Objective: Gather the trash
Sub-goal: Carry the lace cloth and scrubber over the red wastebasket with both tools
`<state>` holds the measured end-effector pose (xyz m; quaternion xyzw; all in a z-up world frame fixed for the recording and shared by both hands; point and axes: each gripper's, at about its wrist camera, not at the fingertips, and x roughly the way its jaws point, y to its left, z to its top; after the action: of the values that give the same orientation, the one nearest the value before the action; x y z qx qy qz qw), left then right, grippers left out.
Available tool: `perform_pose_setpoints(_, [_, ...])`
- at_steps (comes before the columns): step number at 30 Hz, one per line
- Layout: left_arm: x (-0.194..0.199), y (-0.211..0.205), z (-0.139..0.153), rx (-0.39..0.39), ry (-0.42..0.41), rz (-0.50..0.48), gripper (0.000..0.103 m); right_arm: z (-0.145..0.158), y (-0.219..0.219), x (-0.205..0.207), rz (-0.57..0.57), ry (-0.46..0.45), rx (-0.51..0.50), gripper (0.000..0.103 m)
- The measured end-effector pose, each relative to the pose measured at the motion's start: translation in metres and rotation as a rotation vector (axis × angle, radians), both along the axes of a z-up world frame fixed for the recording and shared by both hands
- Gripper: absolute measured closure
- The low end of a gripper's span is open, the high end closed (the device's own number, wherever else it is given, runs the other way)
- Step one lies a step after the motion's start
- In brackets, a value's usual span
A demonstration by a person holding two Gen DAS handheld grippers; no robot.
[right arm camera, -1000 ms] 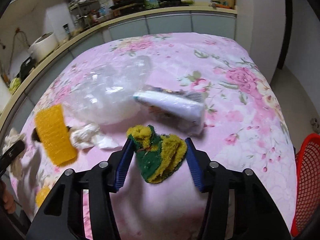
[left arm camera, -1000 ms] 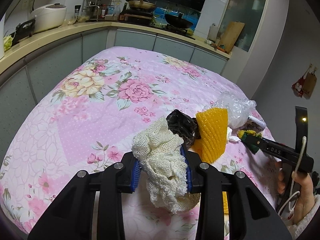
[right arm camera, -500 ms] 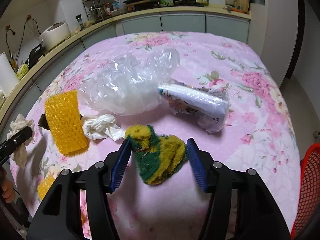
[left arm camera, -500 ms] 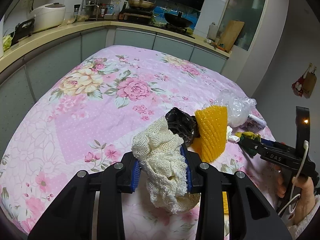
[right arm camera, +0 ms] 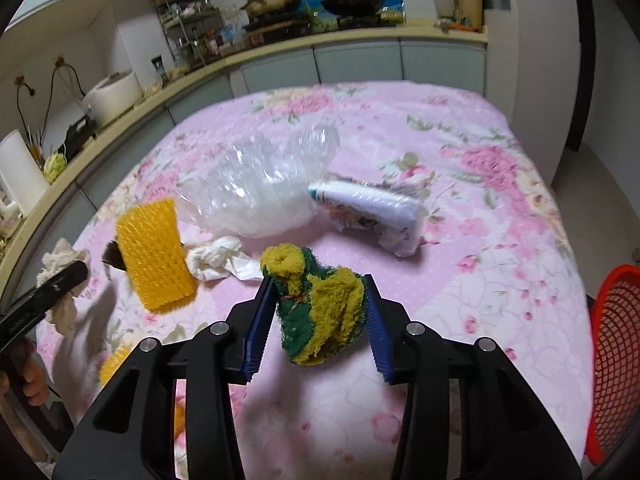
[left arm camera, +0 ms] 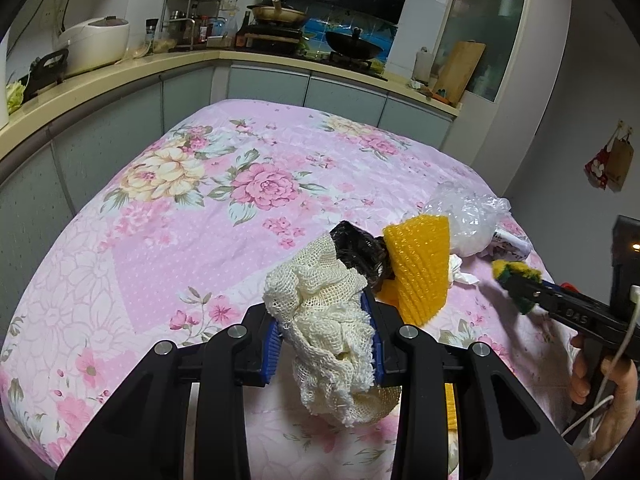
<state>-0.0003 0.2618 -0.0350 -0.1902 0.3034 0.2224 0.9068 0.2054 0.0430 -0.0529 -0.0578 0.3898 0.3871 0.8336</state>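
pink floral cloth [left arm camera: 168, 240]; cream net [left arm camera: 324, 320]; yellow foam sleeve [left arm camera: 420, 264]; green-and-yellow sponge cloth [right arm camera: 320, 312]; red basket [right arm camera: 612, 352].

The right hand-held gripper [left arm camera: 514, 286] bears white lettering on its black body, seen inverted, apparently "DAS".

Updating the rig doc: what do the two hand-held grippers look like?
Both match: black angular frames with silver screw heads and blue ribbed pads. The left hand-held gripper fills the left view. There the right hand-held gripper shows white lettering on its side, a white cable and a small lit light.
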Motion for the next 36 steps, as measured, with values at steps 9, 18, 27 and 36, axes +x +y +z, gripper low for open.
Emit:
perform_pose_setpoints(9, [0.008, -0.015, 0.025, 0.082, -0.033, 0.003, 0.070, 0.042, -0.024, -0.023, -0.033, -0.121, 0.090, 0.061])
perform_pose_setpoints(18, [0.016, -0.037, 0.053, 0.177, -0.075, -0.007, 0.070, 0.075, -0.048, -0.036, -0.083, -0.172, 0.201, 0.061])
perform_pose_setpoints(27, [0.030, -0.058, 0.076, 0.236, -0.115, -0.053, 0.070, 0.097, -0.075, -0.041, -0.125, -0.211, 0.266, 0.061])
perform_pose_setpoints(36, [0.051, -0.082, 0.089, 0.266, -0.137, -0.108, 0.070, 0.108, -0.102, -0.037, -0.176, -0.239, 0.292, 0.061])
